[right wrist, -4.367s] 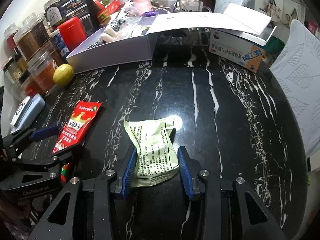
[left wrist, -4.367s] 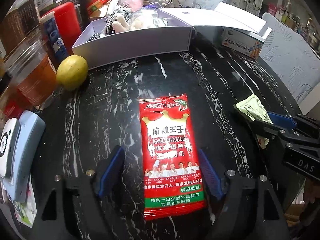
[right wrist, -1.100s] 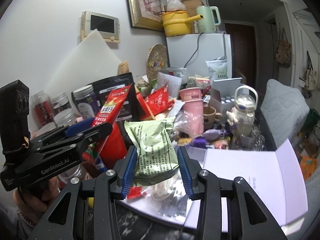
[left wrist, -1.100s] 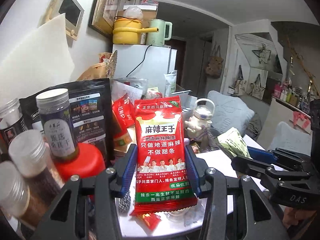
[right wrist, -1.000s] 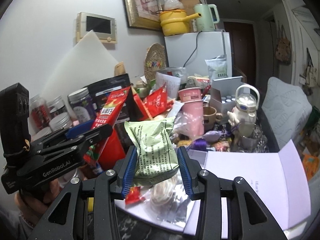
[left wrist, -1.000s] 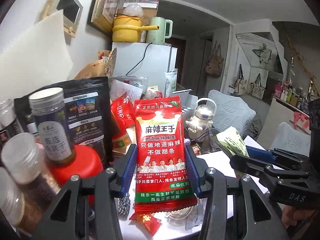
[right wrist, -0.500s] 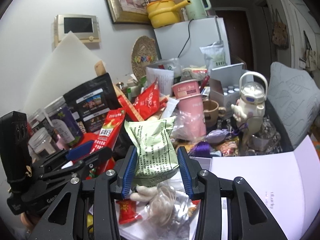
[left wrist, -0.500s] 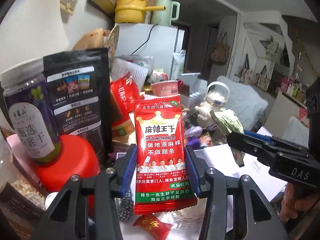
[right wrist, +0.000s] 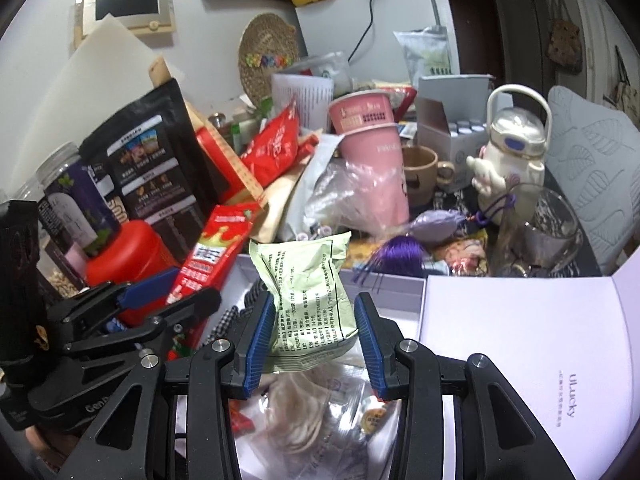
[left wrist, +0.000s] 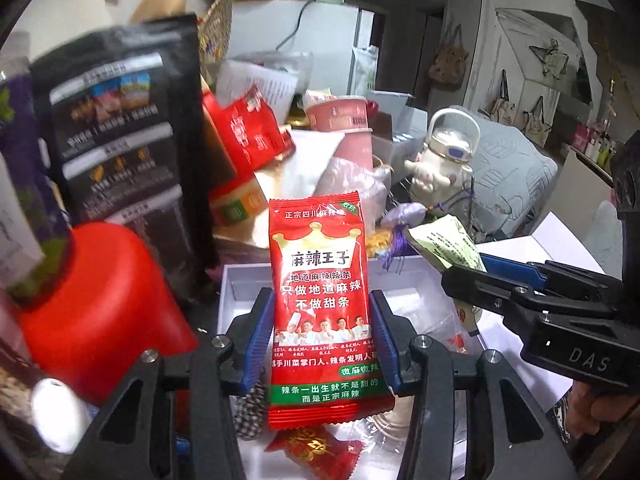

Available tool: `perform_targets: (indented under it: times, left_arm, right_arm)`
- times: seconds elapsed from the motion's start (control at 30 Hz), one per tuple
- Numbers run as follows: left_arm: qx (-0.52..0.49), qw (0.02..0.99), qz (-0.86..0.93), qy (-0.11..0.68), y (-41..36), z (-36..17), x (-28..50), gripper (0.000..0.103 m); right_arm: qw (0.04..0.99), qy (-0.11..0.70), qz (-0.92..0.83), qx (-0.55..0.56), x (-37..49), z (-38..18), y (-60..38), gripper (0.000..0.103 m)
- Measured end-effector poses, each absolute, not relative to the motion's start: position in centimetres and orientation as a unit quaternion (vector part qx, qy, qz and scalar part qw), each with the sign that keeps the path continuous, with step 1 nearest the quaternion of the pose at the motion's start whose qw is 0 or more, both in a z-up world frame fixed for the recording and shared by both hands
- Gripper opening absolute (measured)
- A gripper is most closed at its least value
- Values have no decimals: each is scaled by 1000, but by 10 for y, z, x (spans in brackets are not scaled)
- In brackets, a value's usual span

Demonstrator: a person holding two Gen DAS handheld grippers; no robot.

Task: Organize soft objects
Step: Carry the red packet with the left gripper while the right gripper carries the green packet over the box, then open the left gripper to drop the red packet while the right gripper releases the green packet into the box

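Red snack packet [left wrist: 320, 304], green packet [right wrist: 310, 300]: each pinched upright between jaws.
Left gripper [left wrist: 320, 340] grips red, right gripper [right wrist: 312, 336] green, above white box [left wrist: 240, 284].

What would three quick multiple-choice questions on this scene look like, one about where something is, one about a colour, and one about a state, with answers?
1. Where is the small red candy wrapper?
A. in the white box
B. on the fridge
C. inside the pink cup

2. What colour is the packet in the right tool?
A. blue
B. pale green
C. black

3. What is the left tool doing?
A. standing open and empty
B. lying on the table
C. clamping the red snack packet

Answers: 1 A, it lies on the box floor below the red packet. 2 B, its printed face is pale green. 3 C, both blue pads press its sides.
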State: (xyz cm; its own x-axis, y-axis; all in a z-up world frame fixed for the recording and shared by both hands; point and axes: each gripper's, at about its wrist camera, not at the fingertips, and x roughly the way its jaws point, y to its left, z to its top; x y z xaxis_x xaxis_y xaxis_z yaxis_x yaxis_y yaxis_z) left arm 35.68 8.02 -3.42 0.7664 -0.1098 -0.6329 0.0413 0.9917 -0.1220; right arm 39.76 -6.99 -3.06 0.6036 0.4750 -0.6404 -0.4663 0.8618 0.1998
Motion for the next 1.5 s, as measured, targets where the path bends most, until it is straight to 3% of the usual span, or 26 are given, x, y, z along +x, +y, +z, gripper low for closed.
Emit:
perform_targets:
  times: [1.23, 1.5]
  left_arm:
    - [-48, 888, -33, 455, 77, -92, 392, 47]
    - [-18, 893, -21, 448, 67, -88, 390, 47]
  right_arm:
    - [868, 437, 229, -52, 421, -90, -57, 42]
    - [866, 440, 226, -64, 420, -88, -56, 44]
